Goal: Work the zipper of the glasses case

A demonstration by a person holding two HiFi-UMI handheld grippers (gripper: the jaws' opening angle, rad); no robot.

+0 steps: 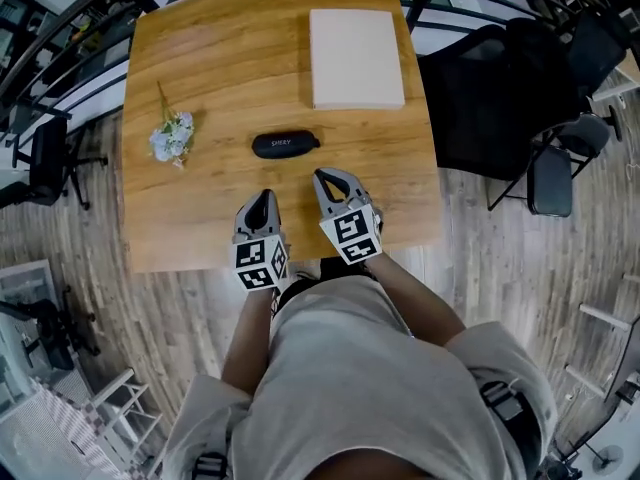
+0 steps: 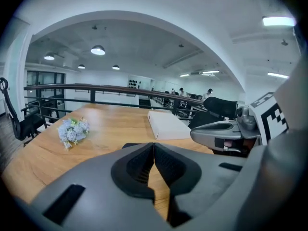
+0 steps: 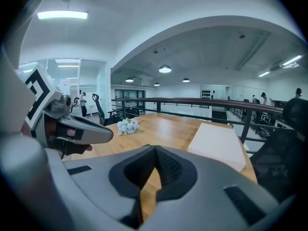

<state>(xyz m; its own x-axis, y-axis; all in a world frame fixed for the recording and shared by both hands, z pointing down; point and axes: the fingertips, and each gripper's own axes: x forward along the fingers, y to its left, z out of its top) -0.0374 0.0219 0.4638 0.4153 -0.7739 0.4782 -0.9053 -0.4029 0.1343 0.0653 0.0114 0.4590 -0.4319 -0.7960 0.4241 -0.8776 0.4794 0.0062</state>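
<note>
Wooden table (image 1: 200, 58): black glasses case (image 1: 285, 144) lies mid-table, ahead of left gripper (image 1: 262, 198) and right gripper (image 1: 323, 178), both clenched empty. Likely light, semi-stiff, slippy; pin one end, pinch zipper pull.

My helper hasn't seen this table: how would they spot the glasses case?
On the wooden table, look near the middle, between the flower bunch at left and the flat white box farther back. The glasses case is the only dark thing there: a small black oblong with pale lettering.
</note>
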